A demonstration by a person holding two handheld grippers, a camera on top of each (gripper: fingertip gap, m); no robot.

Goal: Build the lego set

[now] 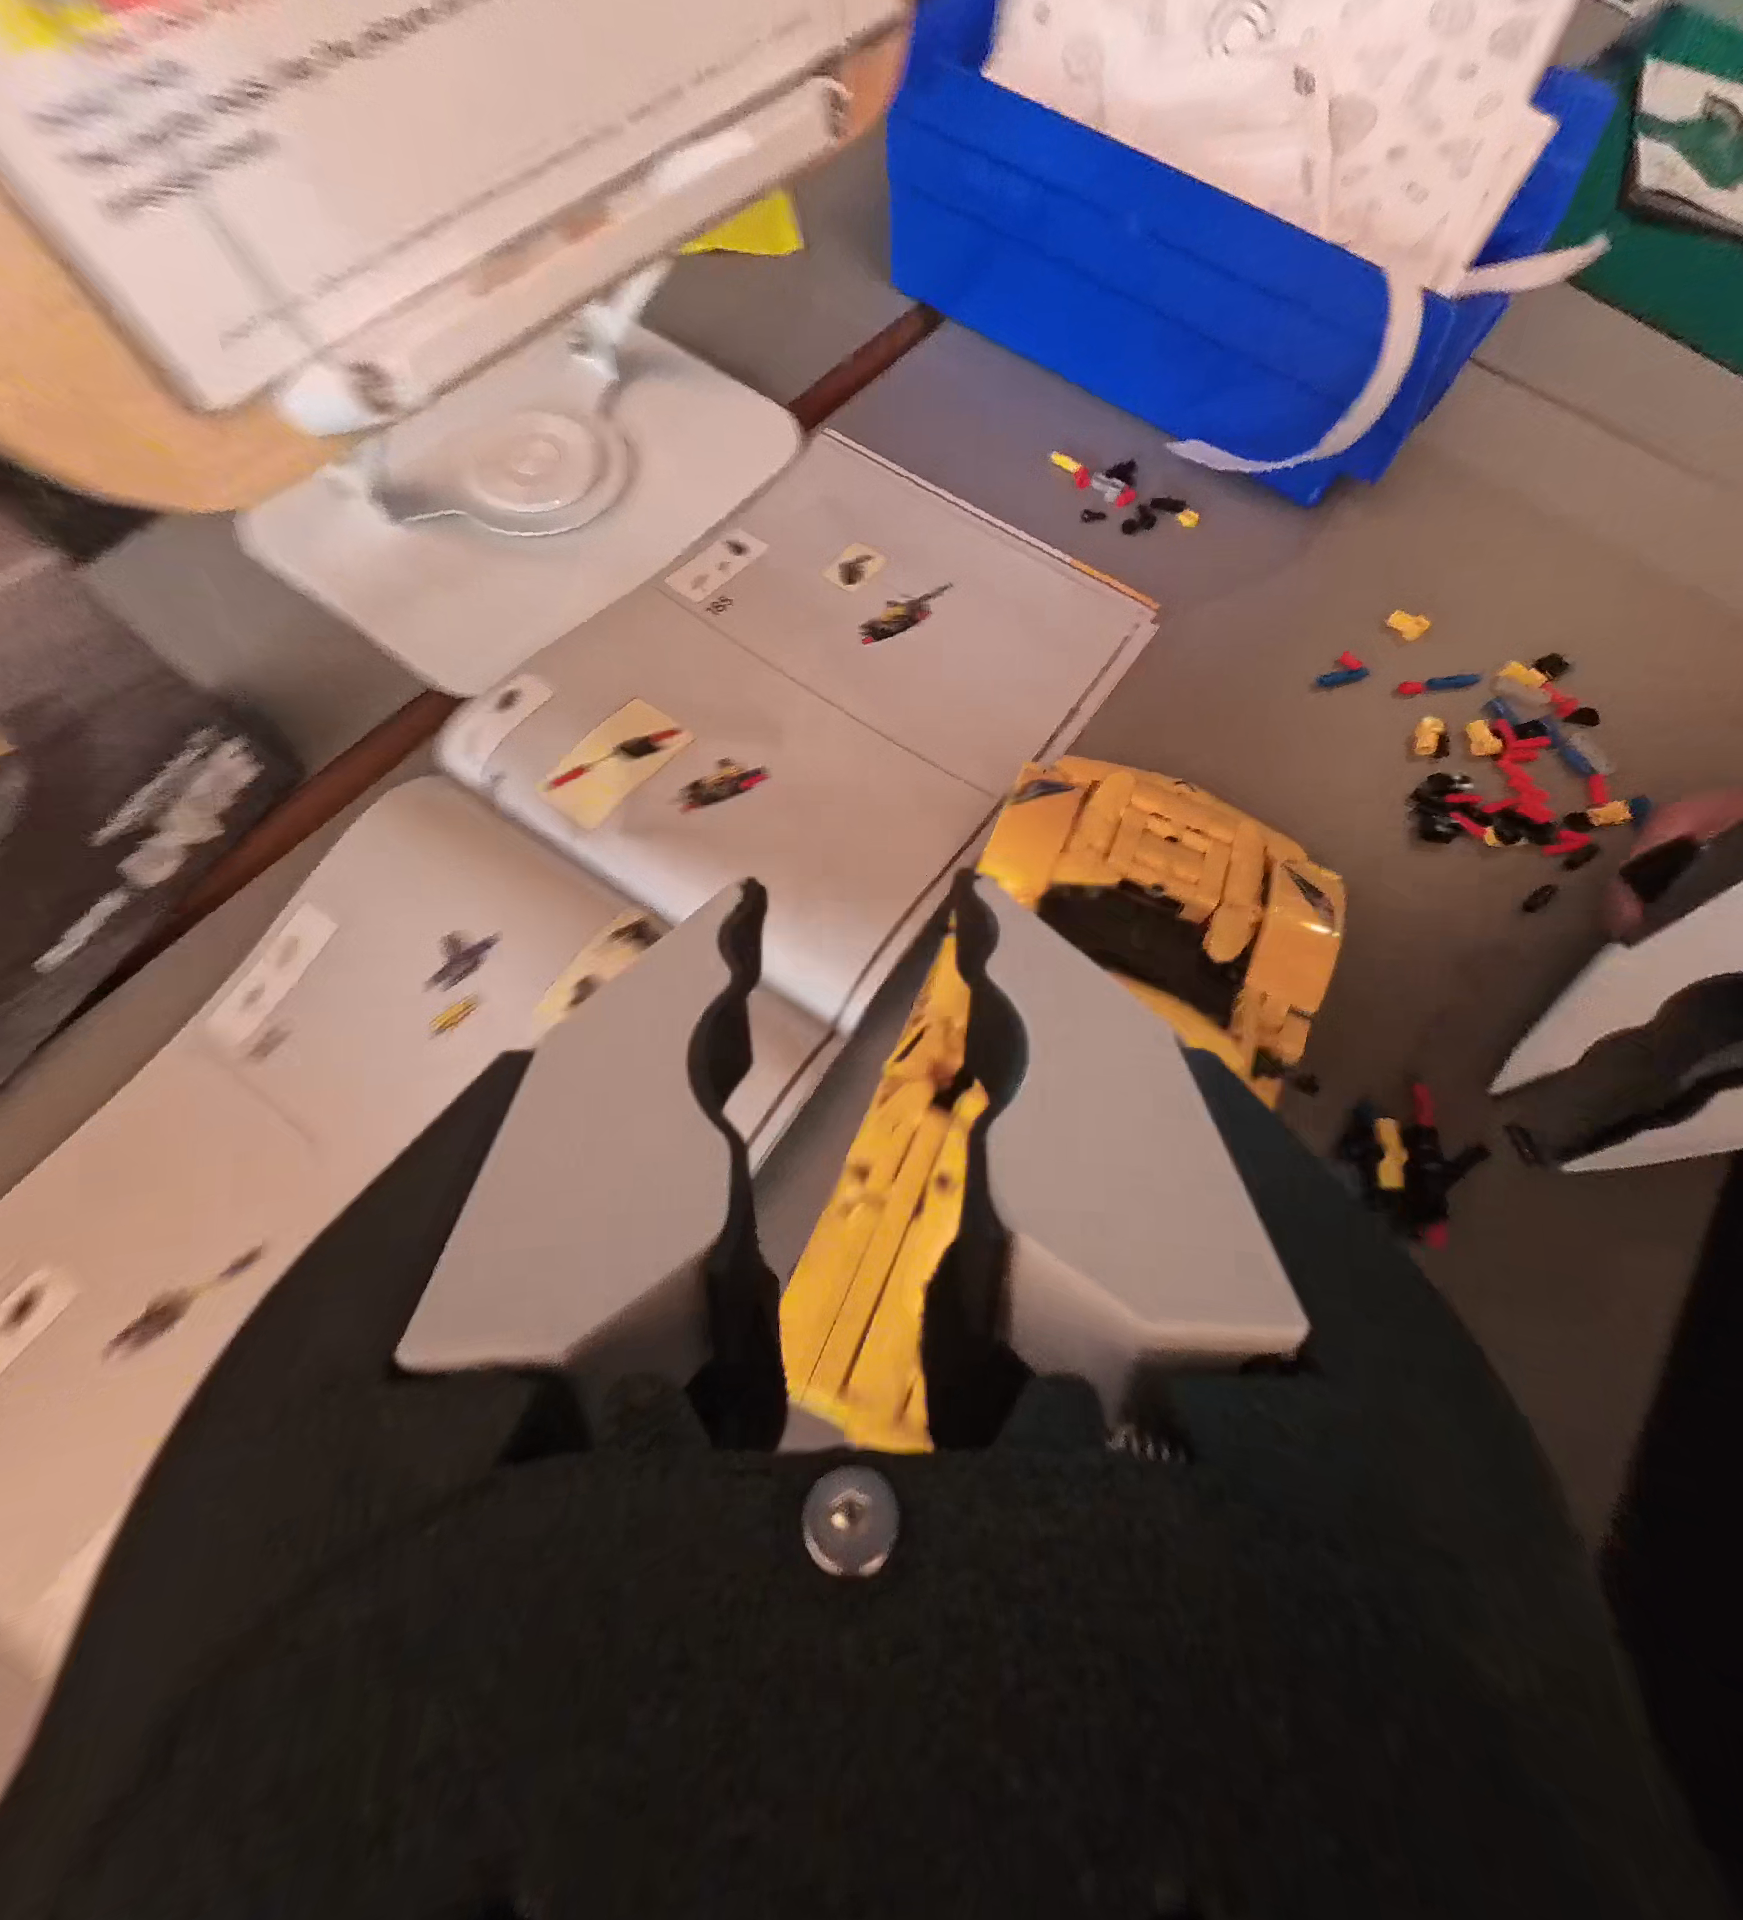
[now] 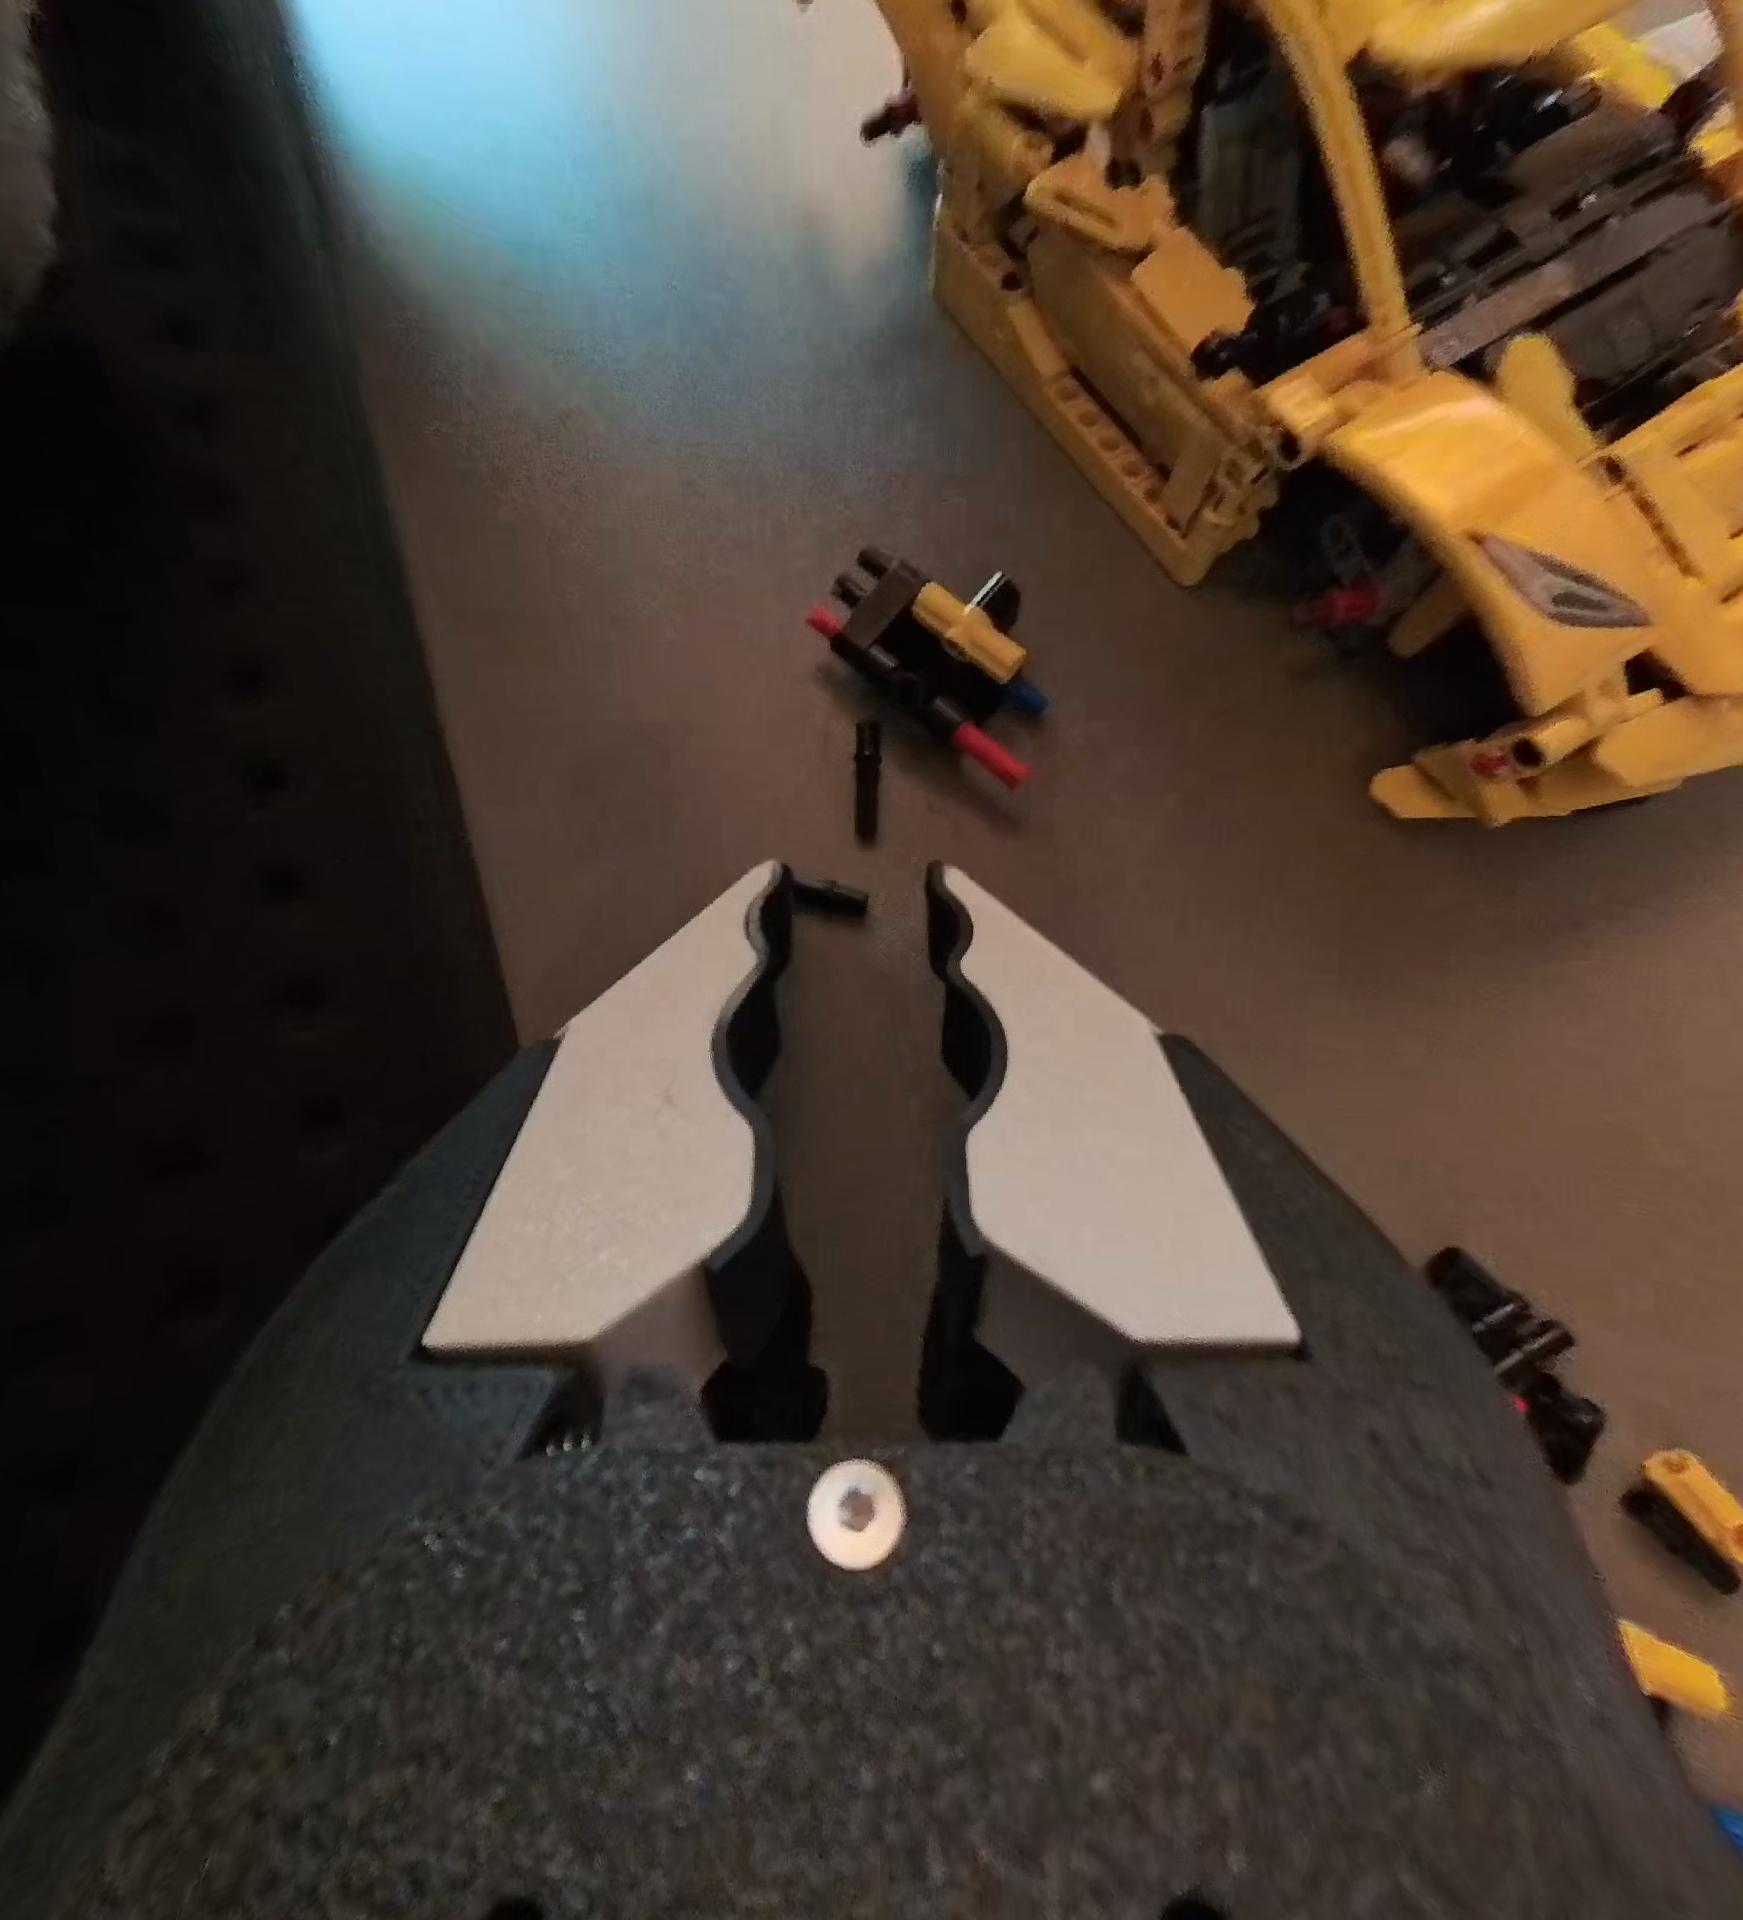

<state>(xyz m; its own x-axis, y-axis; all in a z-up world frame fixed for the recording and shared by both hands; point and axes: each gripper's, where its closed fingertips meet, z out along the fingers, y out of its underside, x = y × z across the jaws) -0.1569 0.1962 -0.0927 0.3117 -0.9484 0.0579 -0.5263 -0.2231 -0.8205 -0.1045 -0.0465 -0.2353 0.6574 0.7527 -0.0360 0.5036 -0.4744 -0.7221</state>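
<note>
1. Two grippers, both with jaws parted and nothing held. Right gripper (image 2: 856,883): moderate gap, bare grey table (image 2: 1158,1039) showing between the fingers; a short black pin (image 2: 831,900) lies on the table just inside the left fingertip, whether touching it cannot be told.
2. Left gripper (image 1: 859,904): similar gap, raised over the scene; part of the yellow lego car (image 1: 1158,883) shows through the gap, lying below and beyond the fingers.
3. Second black pin (image 2: 866,779): loose on the table, just ahead of the right gripper's tips.
4. Small sub-assembly (image 2: 924,655): black and yellow parts with red and blue axle ends, just beyond that pin, apart from the car.
5. Yellow lego car, right wrist view (image 2: 1418,364): upper right, partly built, dark interior exposed.
6. Loose pieces (image 2: 1708,1522): black and yellow, beside the right gripper's body, lower right.
7. Open instruction booklet (image 1: 846,748): flat on the table, left of the car.
8. Scattered parts pile (image 1: 1511,769): yellow, red, blue, black, right of the car; a smaller cluster (image 1: 1121,494) sits nearer the bin.
9. Blue bin (image 1: 1158,270): far side of the table, white paper inside.
10. Right gripper in the left wrist view (image 1: 1677,1029): at the right edge, near the parts pile.
</note>
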